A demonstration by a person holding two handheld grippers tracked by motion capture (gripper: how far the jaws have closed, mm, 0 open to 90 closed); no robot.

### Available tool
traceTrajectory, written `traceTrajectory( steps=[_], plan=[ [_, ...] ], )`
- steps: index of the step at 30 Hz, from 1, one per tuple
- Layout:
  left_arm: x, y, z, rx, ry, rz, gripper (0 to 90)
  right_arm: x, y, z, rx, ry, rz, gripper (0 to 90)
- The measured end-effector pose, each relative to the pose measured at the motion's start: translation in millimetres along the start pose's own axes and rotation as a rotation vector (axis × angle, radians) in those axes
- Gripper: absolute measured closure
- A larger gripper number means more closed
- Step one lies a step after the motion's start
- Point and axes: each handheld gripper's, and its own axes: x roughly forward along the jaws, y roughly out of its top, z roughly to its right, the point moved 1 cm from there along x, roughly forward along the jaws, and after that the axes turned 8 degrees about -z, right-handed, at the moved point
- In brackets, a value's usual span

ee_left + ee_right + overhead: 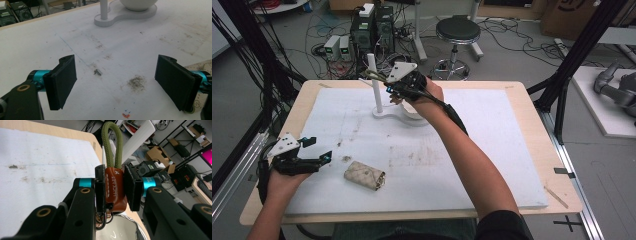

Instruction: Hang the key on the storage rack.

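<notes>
Right claw (114,191), near the lens in the right gripper view: clenched on a brown leather key fob (114,188) whose olive cord loop (112,143) rises above the jaws. In the high view this claw (404,82) is held beside the white post (374,80) of a stand (388,114) at the far side of the bench (522,150). Left claw (314,150): released, jaws wide apart, low over the white mat (125,57). A beige quilted pouch (364,175) lies on the mat just to the right of the left claw.
</notes>
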Motion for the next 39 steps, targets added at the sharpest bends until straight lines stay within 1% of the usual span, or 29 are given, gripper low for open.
traceTrajectory(
  steps=[8, 9, 11, 12, 13, 14, 16, 17, 19, 20, 22, 24, 25, 26, 27, 28, 29, 31, 32, 33, 36, 38, 39],
  plan=[
    [0.7, 0.4, 0.7, 0.005, -0.003, -0.001, 17.5, 11.2, 2.3, -0.4, -0.018, -0.012, -0.030, 73.7],
    [0.6, 0.3, 0.6, 0.004, -0.004, -0.001, 17.5, 14.2, 1.2, -0.9, -0.014, -0.013, -0.046, 73.7],
    [0.5, 0.0, 0.2, 0.004, -0.003, -0.001, 17.5, 15.7, 0.7, -0.6, -0.018, -0.015, -0.052, 73.7],
    [0.4, -0.1, 0.0, 0.005, -0.004, 0.000, 17.5, 18.4, -0.4, -1.5, -0.020, -0.018, -0.063, 73.6],
    [0.4, -0.2, 0.0, 0.006, -0.006, 0.001, 17.5, 18.4, -0.4, -1.5, -0.020, -0.018, -0.063, 73.6],
    [0.4, -0.2, 0.0, 0.008, -0.006, 0.000, 17.5, 20.2, -0.8, -1.2, -0.030, -0.025, -0.067, 73.5],
    [0.5, -0.3, -0.2, 0.006, -0.006, 0.001, 17.5, 20.9, -1.0, -1.5, -0.029, -0.025, -0.068, 73.3],
    [0.6, -0.3, -0.2, 0.004, -0.007, 0.002, 17.5, 21.9, -1.2, -1.8, -0.033, -0.034, -0.079, 72.8],
    [0.7, -0.4, -0.5, 0.006, -0.006, -0.003, 17.5, 22.1, -1.3, -2.8, -0.032, -0.031, -0.088, 72.7],
    [0.8, -0.5, -0.5, 0.005, -0.007, -0.003, 17.5, 23.6, -1.8, -4.3, -0.036, -0.028, -0.103, 70.4],
    [0.9, -0.5, -0.5, 0.006, -0.006, -0.005, 17.5, 24.3, -1.9, -4.4, -0.035, -0.030, -0.107, 68.6],
    [0.8, -0.4, -0.4, 0.005, -0.007, -0.004, 17.5, 24.6, -2.0, -4.6, -0.023, -0.023, -0.103, 56.4],
    [0.6, -0.4, -0.4, 0.004, -0.007, -0.004, 17.5, 22.4, -2.3, -5.2, 0.004, -0.029, -0.091, 52.2],
    [0.5, -0.4, -0.5, 0.006, -0.008, -0.002, 17.5, 22.4, -2.3, -5.2, 0.004, -0.029, -0.091, 52.2],
    [0.4, -0.5, -0.6, 0.002, -0.007, 0.000, 17.5, 21.2, -2.6, -5.1, 0.008, -0.029, -0.079, 51.7],
    [0.2, -0.5, -0.7, 0.002, -0.007, 0.000, 17.5, 15.4, -4.8, -5.1, 0.027, -0.026, -0.060, 50.2],
    [0.2, -0.6, -0.8, 0.002, -0.007, 0.000, 17.5, 15.4, -4.8, -5.1, 0.027, -0.026, -0.060, 48.6],
    [0.3, -0.6, -0.7, 0.001, -0.008, 0.000, 17.5, 8.6, -8.6, -4.1, 0.052, -0.023, -0.048, 46.9],
    [0.6, -0.6, -0.5, 0.001, -0.009, 0.001, 17.5, 1.7, -13.4, -2.2, 0.077, -0.016, -0.041, 44.3],
    [0.7, -0.5, -0.3, 0.003, -0.010, -0.001, 17.5, 1.7, -13.4, -2.2, 0.077, -0.016, -0.041, 44.3],
    [1.5, -0.1, 0.4, 0.004, -0.010, -0.004, 17.5, -10.4, -23.5, 0.0, 0.121, -0.006, -0.008, 42.0],
    [1.9, 0.2, 0.8, 0.008, -0.011, -0.004, 17.5, -18.0, -32.0, 0.5, 0.153, -0.001, 0.004, 40.6],
    [1.9, 0.3, 1.0, 0.009, -0.011, -0.005, 17.5, -21.4, -36.8, 1.0, 0.156, -0.004, 0.007, 39.6]
  ],
)
